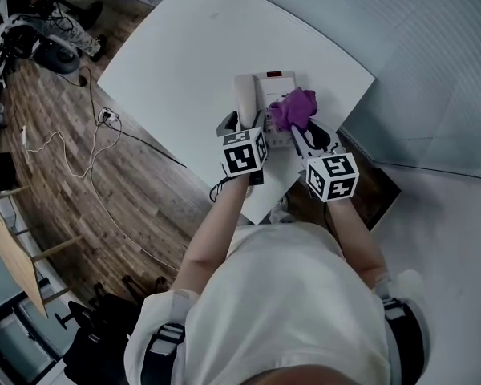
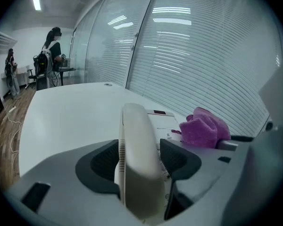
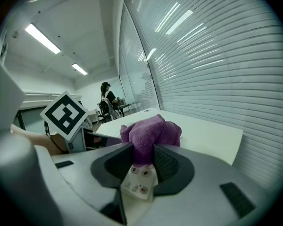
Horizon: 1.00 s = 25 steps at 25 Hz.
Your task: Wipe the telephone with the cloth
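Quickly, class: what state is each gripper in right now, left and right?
Left gripper: open, telephone handset standing between its jaws, not gripped.
Right gripper: closed on the purple cloth.

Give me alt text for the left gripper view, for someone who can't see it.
The left gripper straddles the cream handset of the telephone with open jaws, not pinching it. A bunched purple cloth is on the telephone's right part; behind are the white table and a glass wall with blinds.
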Each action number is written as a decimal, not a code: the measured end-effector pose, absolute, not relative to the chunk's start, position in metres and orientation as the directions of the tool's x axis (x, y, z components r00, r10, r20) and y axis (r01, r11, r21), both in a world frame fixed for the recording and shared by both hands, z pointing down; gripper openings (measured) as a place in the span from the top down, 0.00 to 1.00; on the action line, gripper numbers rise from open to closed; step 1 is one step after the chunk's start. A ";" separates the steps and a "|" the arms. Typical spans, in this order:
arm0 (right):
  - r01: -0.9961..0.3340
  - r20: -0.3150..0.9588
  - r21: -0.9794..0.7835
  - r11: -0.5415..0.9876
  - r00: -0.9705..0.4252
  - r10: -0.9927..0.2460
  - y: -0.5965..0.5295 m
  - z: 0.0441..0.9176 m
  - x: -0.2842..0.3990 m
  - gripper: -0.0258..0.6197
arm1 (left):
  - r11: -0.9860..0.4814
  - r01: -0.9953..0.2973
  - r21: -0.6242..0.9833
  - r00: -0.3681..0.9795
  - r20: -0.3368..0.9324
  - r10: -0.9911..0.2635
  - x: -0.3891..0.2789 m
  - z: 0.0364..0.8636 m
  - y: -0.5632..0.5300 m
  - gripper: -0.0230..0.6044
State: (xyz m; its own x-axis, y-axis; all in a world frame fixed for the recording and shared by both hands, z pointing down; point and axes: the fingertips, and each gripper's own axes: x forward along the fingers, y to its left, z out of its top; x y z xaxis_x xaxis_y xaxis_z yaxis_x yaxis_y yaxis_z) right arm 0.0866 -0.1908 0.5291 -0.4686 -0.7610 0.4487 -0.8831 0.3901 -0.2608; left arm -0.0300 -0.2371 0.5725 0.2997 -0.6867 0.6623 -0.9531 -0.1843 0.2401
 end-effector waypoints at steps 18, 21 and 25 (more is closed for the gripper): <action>-0.898 0.459 -0.254 0.360 -0.440 -0.772 -0.190 0.527 0.094 0.76 | -0.132 -0.980 0.148 0.198 0.686 -0.700 -0.032 0.574 -0.248 0.60; -0.898 0.453 -0.252 0.361 -0.439 -0.776 -0.187 0.523 0.093 0.76 | -0.132 -0.977 0.167 0.211 0.677 -0.705 -0.033 0.570 -0.246 0.60; -0.899 0.445 -0.245 0.363 -0.437 -0.782 -0.184 0.519 0.094 0.76 | -0.135 -0.968 0.209 0.242 0.661 -0.710 -0.033 0.565 -0.241 0.60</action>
